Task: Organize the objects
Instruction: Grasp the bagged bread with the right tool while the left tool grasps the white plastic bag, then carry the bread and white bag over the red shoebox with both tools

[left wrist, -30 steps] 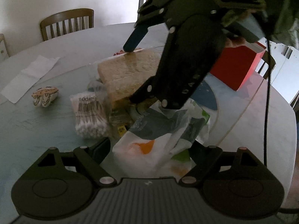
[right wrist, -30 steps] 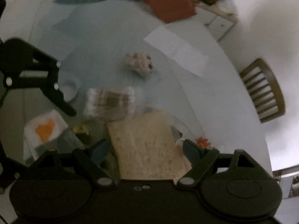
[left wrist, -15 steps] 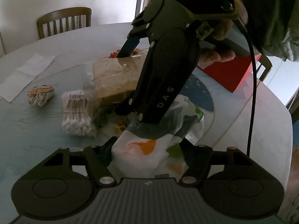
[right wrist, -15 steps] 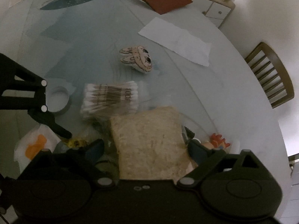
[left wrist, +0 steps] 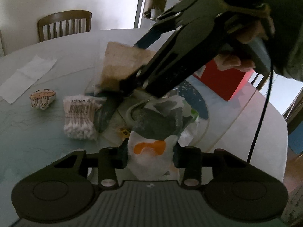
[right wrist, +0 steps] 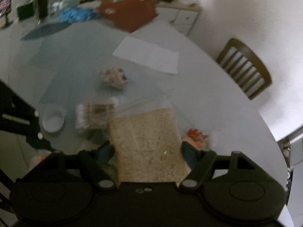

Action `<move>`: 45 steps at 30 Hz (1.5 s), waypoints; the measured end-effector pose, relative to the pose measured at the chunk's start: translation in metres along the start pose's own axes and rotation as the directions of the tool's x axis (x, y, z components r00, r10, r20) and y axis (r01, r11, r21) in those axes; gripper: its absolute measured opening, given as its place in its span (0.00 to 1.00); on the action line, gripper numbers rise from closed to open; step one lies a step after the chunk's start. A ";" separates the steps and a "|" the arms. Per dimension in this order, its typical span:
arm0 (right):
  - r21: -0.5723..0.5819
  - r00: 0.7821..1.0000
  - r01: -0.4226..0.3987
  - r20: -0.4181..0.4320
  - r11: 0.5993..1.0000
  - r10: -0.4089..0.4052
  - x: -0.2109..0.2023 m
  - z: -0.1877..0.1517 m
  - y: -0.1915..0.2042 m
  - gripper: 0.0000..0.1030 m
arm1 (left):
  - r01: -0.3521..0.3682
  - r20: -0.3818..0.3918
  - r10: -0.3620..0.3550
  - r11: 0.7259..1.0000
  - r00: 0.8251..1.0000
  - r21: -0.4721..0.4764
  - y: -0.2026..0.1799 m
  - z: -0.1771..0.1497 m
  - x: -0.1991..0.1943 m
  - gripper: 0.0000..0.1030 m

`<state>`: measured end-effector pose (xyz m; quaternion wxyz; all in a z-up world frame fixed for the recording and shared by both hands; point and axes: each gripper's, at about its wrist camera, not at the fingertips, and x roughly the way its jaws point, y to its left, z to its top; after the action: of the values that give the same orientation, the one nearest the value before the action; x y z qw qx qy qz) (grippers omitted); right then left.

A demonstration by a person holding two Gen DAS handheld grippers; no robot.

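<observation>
Closing left hand-held gripper (left wrist: 150,152): its jaws are drawing in on a crumpled white bag (left wrist: 151,151) with an orange patch, and the pads press on the bag's lower part, low in the left wrist view.
Right hand-held gripper (right wrist: 148,151): its jaws are closing too, with a bread slice (right wrist: 147,143) in a clear bag between them; the blue pads sit at both edges of the slice, and the view is too blurred to tell how firmly they bite.
Bread from the left view: the slice (left wrist: 121,66) is tilted and lifted off the desk (left wrist: 28,124), under the right hand-held gripper's (left wrist: 140,56) dark fingers.
Hand: a person's hand (left wrist: 244,51) grips the handle of the right tool, upper right of the left view, with a dark sleeve behind it.
Swabs: a pack of cotton swabs (left wrist: 80,117) lies on the desk, left of the white bag and just below the bread.
Toy: a small cartoon-printed bundle (left wrist: 43,98) lies further left, apart from the swabs.
Paper: a white sheet (left wrist: 26,77) lies flat near the desk's far left edge.
Chair: a wooden chair (left wrist: 64,25) stands behind the desk.
Red box: a red box (left wrist: 223,77) sits at the right, behind the right tool.
Small orange thing: it lies on the desk (right wrist: 208,102) just right of the bread (right wrist: 197,136); too blurred to name.
</observation>
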<state>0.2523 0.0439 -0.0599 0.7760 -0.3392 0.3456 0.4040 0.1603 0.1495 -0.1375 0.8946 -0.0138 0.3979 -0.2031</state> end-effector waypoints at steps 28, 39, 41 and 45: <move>0.570 0.963 0.206 0.026 0.795 -0.269 -0.152 -0.101 -0.042 0.74 | -0.004 0.197 -0.002 1.000 0.980 0.030 -0.065 0.054 -0.063 0.36; 0.617 0.960 0.175 0.067 0.767 -0.273 -0.180 -0.162 -0.100 0.74 | -0.066 0.235 0.063 0.998 0.970 0.001 -0.143 0.101 -0.039 0.36; 0.629 0.960 0.169 0.070 0.759 -0.272 -0.184 -0.174 -0.113 0.74 | -0.076 0.237 0.074 0.997 0.969 -0.002 -0.158 0.111 -0.030 0.36; 0.643 0.958 0.155 0.086 0.750 -0.272 -0.191 -0.199 -0.138 0.74 | -0.090 0.236 0.088 0.996 0.968 -0.003 -0.184 0.128 -0.012 0.36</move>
<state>0.2357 -0.2528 0.0228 0.9128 -0.0606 0.3502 0.2012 0.1805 -0.0325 -0.0072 0.9438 -0.0162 0.2881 -0.1611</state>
